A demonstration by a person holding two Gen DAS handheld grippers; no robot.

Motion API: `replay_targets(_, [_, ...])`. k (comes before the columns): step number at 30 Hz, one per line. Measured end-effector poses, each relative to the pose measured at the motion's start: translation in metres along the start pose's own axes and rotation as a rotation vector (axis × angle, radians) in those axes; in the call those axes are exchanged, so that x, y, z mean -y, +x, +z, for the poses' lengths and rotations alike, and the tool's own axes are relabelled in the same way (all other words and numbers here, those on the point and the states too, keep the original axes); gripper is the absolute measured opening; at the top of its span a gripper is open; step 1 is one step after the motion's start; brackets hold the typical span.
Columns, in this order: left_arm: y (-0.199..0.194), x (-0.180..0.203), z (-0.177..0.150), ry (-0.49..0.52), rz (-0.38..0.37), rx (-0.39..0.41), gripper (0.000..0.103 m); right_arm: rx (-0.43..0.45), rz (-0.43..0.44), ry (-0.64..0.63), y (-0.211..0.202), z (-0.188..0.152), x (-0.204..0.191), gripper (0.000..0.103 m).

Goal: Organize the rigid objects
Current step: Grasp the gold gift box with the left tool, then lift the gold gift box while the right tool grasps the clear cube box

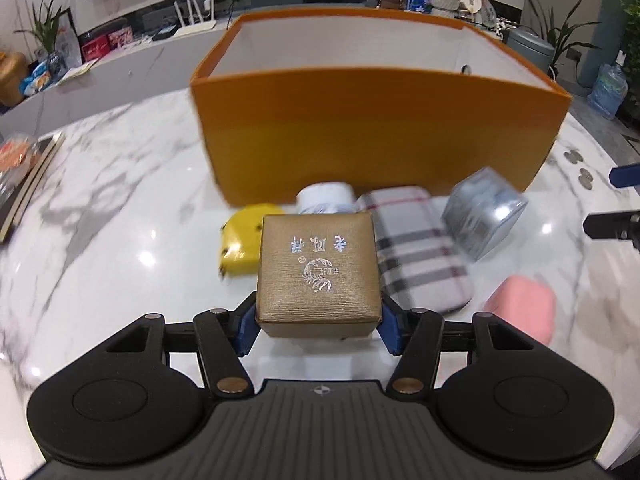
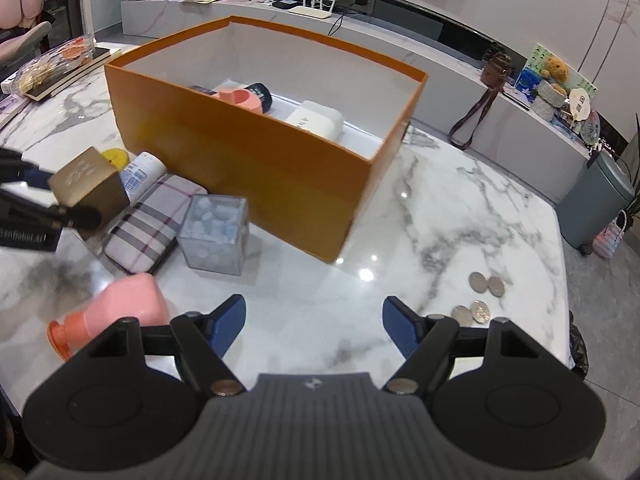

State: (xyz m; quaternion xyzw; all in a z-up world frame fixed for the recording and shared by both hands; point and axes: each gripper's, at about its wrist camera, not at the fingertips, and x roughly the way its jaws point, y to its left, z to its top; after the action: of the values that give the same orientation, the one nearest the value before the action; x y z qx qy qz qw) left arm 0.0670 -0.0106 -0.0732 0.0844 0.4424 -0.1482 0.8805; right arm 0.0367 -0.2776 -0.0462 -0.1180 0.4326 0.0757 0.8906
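My left gripper (image 1: 318,320) is shut on a gold square box (image 1: 318,270) with silver lettering and holds it above the marble table, in front of the orange storage box (image 1: 380,132). The gold box also shows in the right wrist view (image 2: 90,188), at the far left. My right gripper (image 2: 314,326) is open and empty above bare marble. On the table by the orange box (image 2: 256,164) lie a plaid case (image 2: 152,224), a clear cube of cotton balls (image 2: 214,234), a pink bottle (image 2: 120,312), a white tube (image 2: 142,172) and a yellow item (image 1: 240,248).
Inside the orange box lie a white case (image 2: 318,120), a pink cup (image 2: 240,100) and a dark item (image 2: 260,94). Several coins (image 2: 480,296) lie at the right. Books and a clear packet (image 2: 56,64) sit at the table's far left. A grey bin (image 2: 596,208) stands beyond the table's edge.
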Motion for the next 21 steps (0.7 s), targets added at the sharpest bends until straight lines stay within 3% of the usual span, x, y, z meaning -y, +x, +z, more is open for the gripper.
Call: replay_targets(21, [0.009, -0.002, 0.010, 0.011, -0.010, 0.037, 0.070, -0.010, 0.107, 0.033, 0.038, 0.034, -0.030, 0.075])
